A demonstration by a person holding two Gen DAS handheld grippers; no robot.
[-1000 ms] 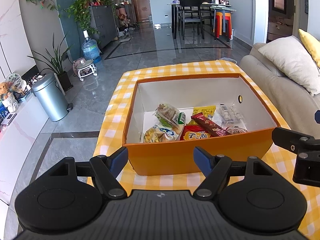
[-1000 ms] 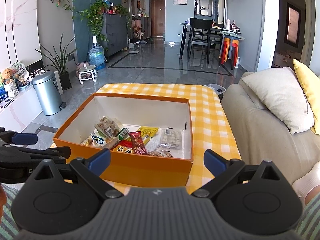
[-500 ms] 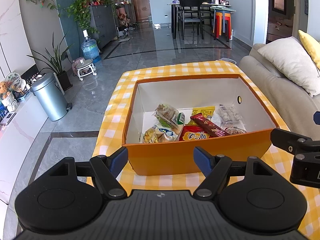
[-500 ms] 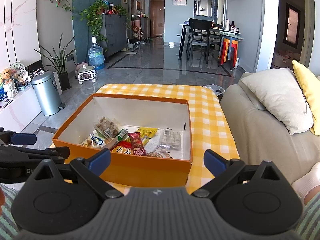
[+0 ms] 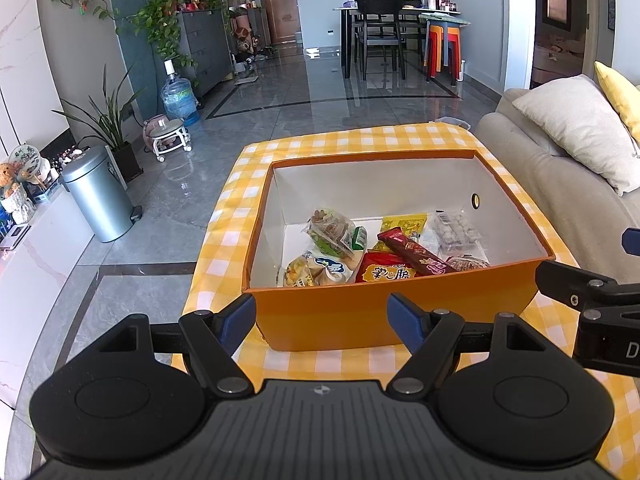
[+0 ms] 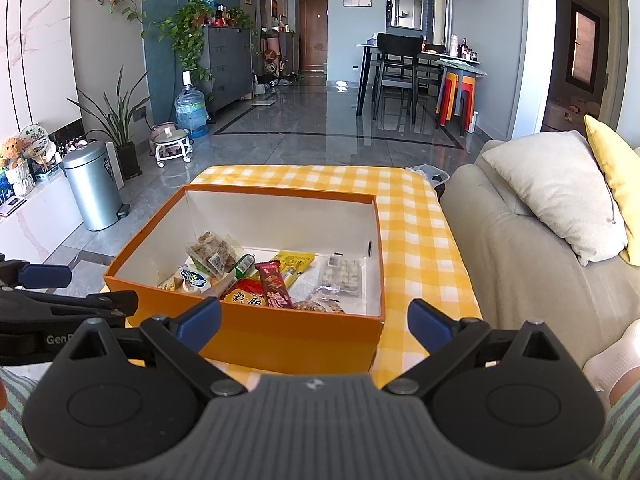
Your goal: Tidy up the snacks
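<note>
While fingers (image 5: 240, 318) gape — snacks (image 5: 384, 246) boxed.

On the red snack packet (image 5: 385, 273) in the box I can see large yellow Chinese characters; they look like "掌心脆", though I can't be sure of every stroke. The same packet (image 6: 247, 298) shows those characters from my right side, partly hidden. The side of my left hand-held gripper (image 6: 60, 316) carries white letters "Gen", with the rest cut off. On my right hand-held gripper (image 5: 600, 312) a single white "D" shows at the picture's edge. Print on the other wrappers is too small to read.
</note>
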